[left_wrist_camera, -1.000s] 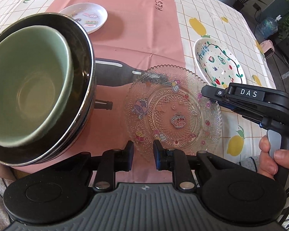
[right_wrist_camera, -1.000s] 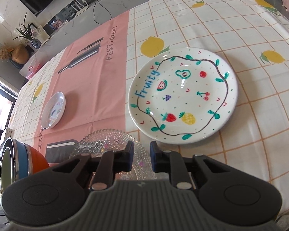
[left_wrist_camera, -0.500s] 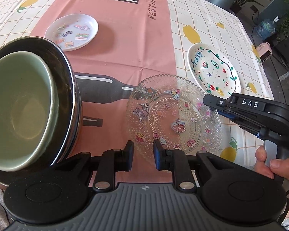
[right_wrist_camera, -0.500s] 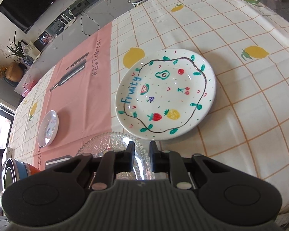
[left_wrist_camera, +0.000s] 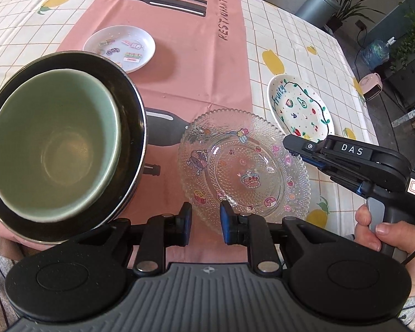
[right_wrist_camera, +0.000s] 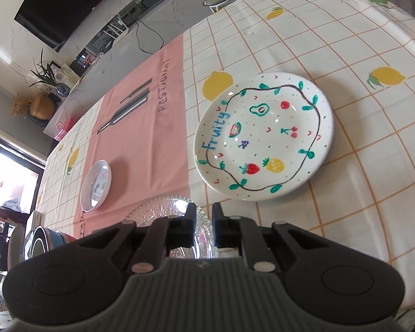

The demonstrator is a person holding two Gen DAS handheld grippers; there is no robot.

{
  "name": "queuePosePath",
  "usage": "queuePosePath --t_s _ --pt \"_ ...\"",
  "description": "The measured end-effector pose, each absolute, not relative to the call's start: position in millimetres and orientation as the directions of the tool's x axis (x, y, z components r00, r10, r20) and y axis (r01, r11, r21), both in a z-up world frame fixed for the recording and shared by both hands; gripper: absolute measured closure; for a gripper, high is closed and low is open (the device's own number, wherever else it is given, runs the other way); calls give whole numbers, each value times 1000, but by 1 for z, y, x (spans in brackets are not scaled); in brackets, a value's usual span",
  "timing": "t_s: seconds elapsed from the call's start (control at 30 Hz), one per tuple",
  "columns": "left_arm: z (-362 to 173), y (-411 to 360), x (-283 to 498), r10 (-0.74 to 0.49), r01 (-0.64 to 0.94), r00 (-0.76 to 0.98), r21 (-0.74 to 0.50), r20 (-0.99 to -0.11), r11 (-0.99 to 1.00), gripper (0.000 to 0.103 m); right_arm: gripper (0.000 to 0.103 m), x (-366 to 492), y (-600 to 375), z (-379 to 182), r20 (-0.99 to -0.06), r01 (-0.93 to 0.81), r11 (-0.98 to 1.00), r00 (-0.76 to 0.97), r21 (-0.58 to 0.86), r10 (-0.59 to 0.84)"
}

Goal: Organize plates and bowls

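Glass plate with cartoon stickers lies on table near front edge, half on pink strip of tablecloth. Right gripper at its right rim; fingers narrow, just been closing, rim between them; cannot tell if pads press it. Left gripper above near rim of glass plate, fingers narrow, nothing held. Green bowl nested in dark metal-rimmed bowl at left. Fruity plate toward right edge, small white plate further back.
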State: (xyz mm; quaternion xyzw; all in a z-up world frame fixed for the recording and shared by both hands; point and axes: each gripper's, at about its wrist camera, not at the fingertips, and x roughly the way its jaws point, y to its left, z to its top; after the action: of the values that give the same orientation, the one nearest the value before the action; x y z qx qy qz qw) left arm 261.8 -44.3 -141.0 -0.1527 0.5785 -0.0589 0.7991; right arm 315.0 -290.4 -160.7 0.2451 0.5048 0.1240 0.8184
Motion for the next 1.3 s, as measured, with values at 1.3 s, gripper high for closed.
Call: queuePosePath --t_s 1.3 --pt "-169 -47 254 -211 -65 245 -234 -946 970 79 91 317 -256 -173 -820 -33 897 390 442 418"
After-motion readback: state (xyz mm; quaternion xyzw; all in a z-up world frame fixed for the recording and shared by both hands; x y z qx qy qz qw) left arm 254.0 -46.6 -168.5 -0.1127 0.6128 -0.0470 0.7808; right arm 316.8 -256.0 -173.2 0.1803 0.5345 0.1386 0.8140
